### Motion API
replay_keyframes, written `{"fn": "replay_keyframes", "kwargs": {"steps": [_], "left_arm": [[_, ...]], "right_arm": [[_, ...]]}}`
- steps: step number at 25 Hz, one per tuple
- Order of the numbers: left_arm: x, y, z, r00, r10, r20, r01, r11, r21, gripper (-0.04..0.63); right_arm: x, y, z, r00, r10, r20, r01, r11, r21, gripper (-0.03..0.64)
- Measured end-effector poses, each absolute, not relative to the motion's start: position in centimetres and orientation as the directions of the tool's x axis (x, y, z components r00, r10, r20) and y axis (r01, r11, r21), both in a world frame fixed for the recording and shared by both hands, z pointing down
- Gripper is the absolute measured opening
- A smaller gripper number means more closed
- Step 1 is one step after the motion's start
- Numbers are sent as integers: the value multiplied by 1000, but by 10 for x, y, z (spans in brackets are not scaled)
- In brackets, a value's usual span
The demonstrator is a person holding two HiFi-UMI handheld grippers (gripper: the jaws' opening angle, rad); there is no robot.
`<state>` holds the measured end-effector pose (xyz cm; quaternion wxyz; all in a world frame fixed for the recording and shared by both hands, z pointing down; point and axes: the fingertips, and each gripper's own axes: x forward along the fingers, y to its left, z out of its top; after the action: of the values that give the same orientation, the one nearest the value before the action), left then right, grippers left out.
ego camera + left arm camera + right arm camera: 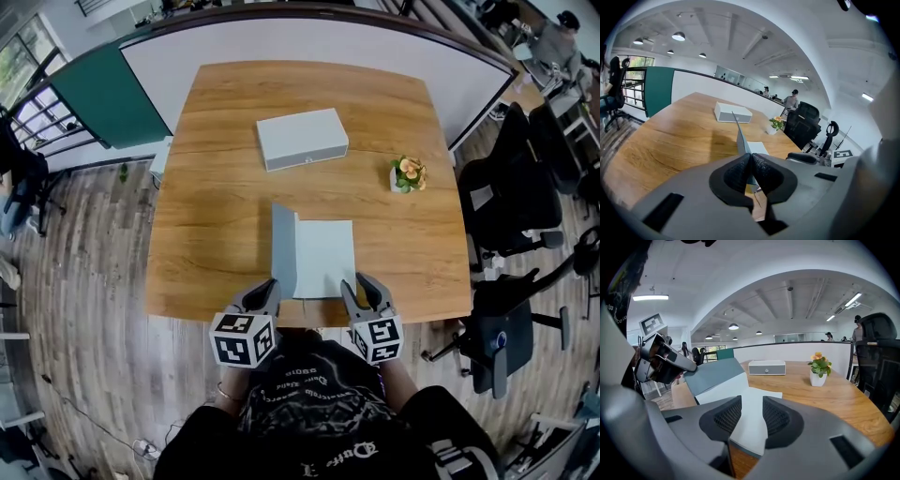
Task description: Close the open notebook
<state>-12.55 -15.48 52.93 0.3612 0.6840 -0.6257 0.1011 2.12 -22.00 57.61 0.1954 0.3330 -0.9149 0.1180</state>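
Note:
The open notebook (324, 259) lies near the front edge of the wooden table (225, 187), its white right page flat. Its grey-blue left cover (283, 248) stands nearly upright, lifted off the table. My left gripper (267, 289) is shut on the near bottom edge of that cover (740, 133), the pads of the left gripper (751, 159) pinching it. My right gripper (361, 284) hovers at the right page's near corner. In the right gripper view the right gripper's (752, 416) jaws stand apart with the white page (752, 397) showing in the gap, not pressed. The raised cover (715, 373) and left gripper (665, 364) appear at left.
A flat white box (302, 138) sits at the middle back of the table. A small potted plant (408, 174) stands to the right. Black office chairs (506, 187) crowd the right side. The table's front edge (412, 319) runs just under both grippers.

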Motion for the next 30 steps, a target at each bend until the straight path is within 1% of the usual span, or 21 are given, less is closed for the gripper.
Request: {"fn": "replay_keyframes", "kwargs": {"steps": [6,16,24,30], "left_arm": [[-89,-170,520,302,-785,541,-914,-77,398,34],[-40,-191,525,431,-723,540,-886,-224,406,34],[-2,-207,545,507,-638,580,-858,-311,409,34],[25,-217,568,523,-571,633,-852,-333,403,34]], "right_arm": [[35,-222,575,-679,-596,430,-686,723,-81,146],[60,-223,574,-628,-646,433,-741,667,-81,146],[82,-227,574,-587,-686,430,-783,615,-88,144],[100,-229,574,-563,-707,429,-807,582,-99,144]]}}
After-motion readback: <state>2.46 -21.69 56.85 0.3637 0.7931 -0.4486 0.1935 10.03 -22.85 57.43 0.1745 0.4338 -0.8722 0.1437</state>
